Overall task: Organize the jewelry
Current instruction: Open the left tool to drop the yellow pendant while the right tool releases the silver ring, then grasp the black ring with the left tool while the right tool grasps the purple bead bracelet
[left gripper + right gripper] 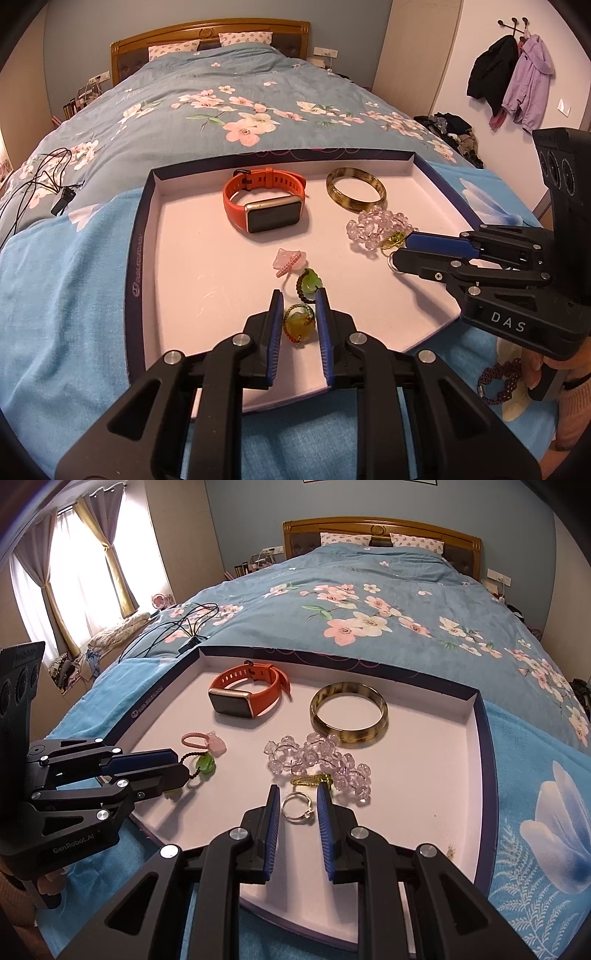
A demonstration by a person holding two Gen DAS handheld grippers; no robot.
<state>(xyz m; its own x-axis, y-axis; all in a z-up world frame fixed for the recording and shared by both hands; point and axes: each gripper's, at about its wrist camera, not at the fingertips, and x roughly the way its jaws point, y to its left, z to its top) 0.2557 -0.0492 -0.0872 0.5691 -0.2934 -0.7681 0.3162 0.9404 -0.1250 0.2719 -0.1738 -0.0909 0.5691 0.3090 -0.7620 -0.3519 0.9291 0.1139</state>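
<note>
A shallow white tray (pixel 184 258) (pixel 443 775) lies on the bed. In it are an orange smartwatch (pixel 264 199) (pixel 243 694), a mottled bangle (pixel 356 189) (pixel 349 716), a clear bead bracelet (pixel 380 225) (pixel 317 760), a pink ring (pixel 290 260) (pixel 207 741), a green ring (pixel 309 281) (pixel 204 764), an amber ring (pixel 300 324) and a silver ring (pixel 298 808). My left gripper (pixel 300 299) (pixel 181 766) is open around the amber ring. My right gripper (pixel 298 794) (pixel 400 247) is open around the silver ring.
The tray rests on a light blue towel (pixel 66 295) (pixel 535 794) over a floral duvet (pixel 221 103). Black cables (pixel 40 177) (pixel 177 627) lie at the left. A dark beaded bracelet (pixel 498 380) lies off the tray at the right. Coats (pixel 513 77) hang on the wall.
</note>
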